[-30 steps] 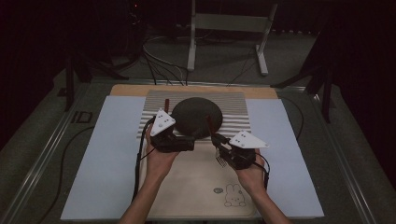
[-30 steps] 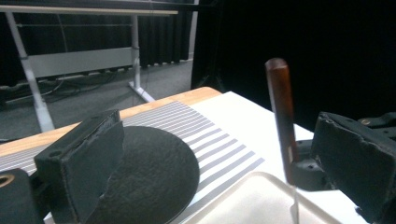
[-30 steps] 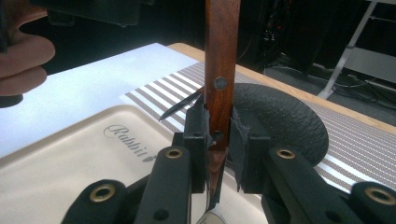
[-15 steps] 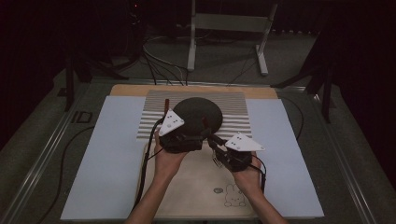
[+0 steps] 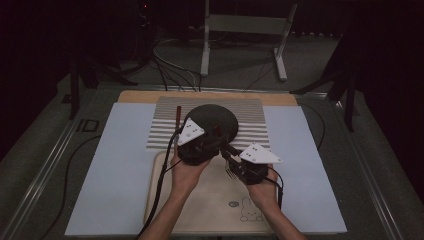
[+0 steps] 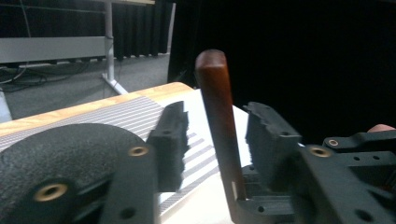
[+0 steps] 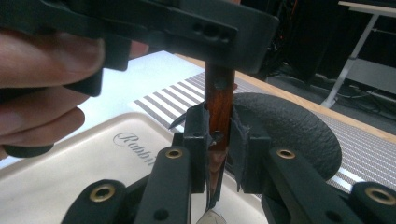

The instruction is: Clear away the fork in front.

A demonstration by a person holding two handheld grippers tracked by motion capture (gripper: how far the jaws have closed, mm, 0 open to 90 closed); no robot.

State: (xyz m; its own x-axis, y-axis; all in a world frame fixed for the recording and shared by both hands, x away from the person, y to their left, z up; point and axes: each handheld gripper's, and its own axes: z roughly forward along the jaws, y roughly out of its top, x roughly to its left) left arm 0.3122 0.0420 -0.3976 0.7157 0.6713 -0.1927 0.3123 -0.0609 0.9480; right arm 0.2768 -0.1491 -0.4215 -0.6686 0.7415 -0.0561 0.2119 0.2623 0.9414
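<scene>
**Two grippers meet on one wooden handle**

Both forearms come in from the near edge of the table [image 5: 320, 150], the hands drawn close together over the cream mat [image 5: 210, 210]. The right gripper [image 7: 218, 140] has its fingers clamped on a reddish-brown wooden handle [image 6: 217, 116], holding it upright just in front of the dark round plate [image 5: 215, 120]. The left gripper [image 6: 217, 135] leans in from the left, the handle standing between its fingers; they have just been closing, yet a gap shows on each side and the pads do not press the wood. In the high view the handle is lost behind the two black bodies. What hangs below the handle is cut off, only a pale metal edge showing in the right gripper view.
</scene>
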